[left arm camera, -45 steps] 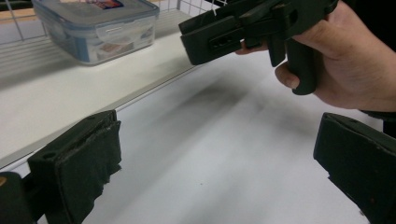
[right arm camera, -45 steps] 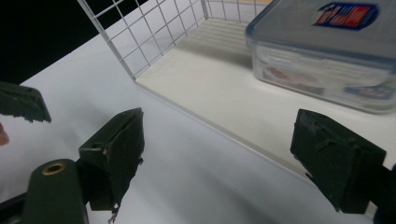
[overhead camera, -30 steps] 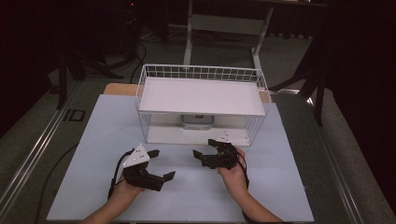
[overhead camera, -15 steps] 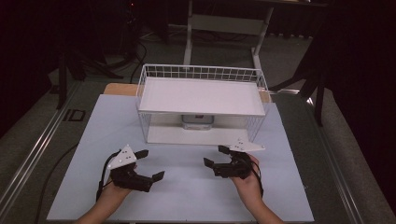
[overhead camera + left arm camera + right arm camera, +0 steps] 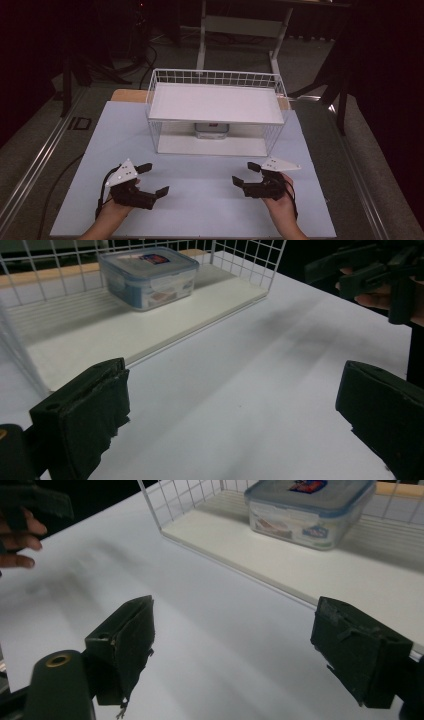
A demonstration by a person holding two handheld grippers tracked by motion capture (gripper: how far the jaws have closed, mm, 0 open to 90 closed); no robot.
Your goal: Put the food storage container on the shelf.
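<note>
- The left gripper [image 5: 152,179] hovered over the near left of the white table [image 5: 200,210], jaws spread wide with nothing between them.
- The right gripper [image 5: 243,174] hovered over the near right, also spread wide and holding nothing; the two grippers were well apart.
- A white wire rack [image 5: 216,116] stood at the far middle of the table, its open front facing the grippers.
- The box [image 5: 211,130], a clear container with a blue-rimmed lid, sat on the rack's bottom board, toward the back, under the shelf [image 5: 215,102].
- In the left gripper view the box [image 5: 148,276] lay behind the rack's side wires [image 5: 240,260], well beyond the jaws; bare table lay between them.
- In the right gripper view the box [image 5: 309,511] was cut off at the top edge, so its lid label was only partly readable.
- From the high view the shelf hid most of the box; only its front face showed.
- The contents of the box were too blurred to make out.
- Dark floor, cables and a stand's legs [image 5: 202,47] lay beyond the table, dim and hard to read.
</note>
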